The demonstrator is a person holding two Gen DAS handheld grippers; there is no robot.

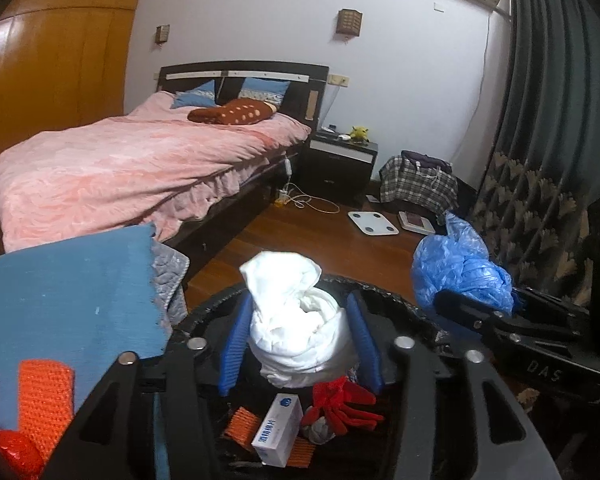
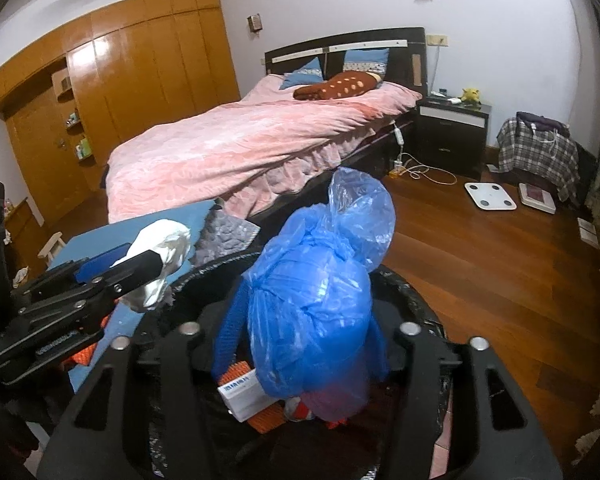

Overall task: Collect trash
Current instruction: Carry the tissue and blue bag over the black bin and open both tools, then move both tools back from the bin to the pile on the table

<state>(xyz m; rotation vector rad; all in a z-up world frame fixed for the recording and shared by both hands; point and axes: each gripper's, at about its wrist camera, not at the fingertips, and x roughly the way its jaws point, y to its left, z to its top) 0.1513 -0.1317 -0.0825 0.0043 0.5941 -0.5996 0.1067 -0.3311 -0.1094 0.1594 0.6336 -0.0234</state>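
The bin (image 1: 380, 292), lined in black, sits on the wooden floor below both tongs and serves as the landmark here. The left tongs (image 1: 300, 332) are clamped on a crumpled white wad (image 1: 295, 316) of paper or cloth, held between the blue pads (image 1: 235, 344) directly above the bin's open mouth. The wad stands roughly upright, its long axis running up out of the grip, with the loose end above the fingertips. The right tongs (image 2: 304, 328) are clamped on a bunched blue plastic bag (image 2: 316, 300), also hanging above the bin's mouth, toward the side of the bin farther from the bed (image 1: 131, 160). Its long axis is likewise upright, a loose tail of film rising above the knotted bulk.

Inside the bin, beneath both loads, lie a small white box (image 1: 277, 432), a red glove-like item (image 1: 340, 400) and some orange mesh pieces (image 1: 241, 422).

Both loads seem about equally close to the opening, straight down from each grip, so the coming move likely needs only a release, not a reach. The light bag may drift or cling to the pads.
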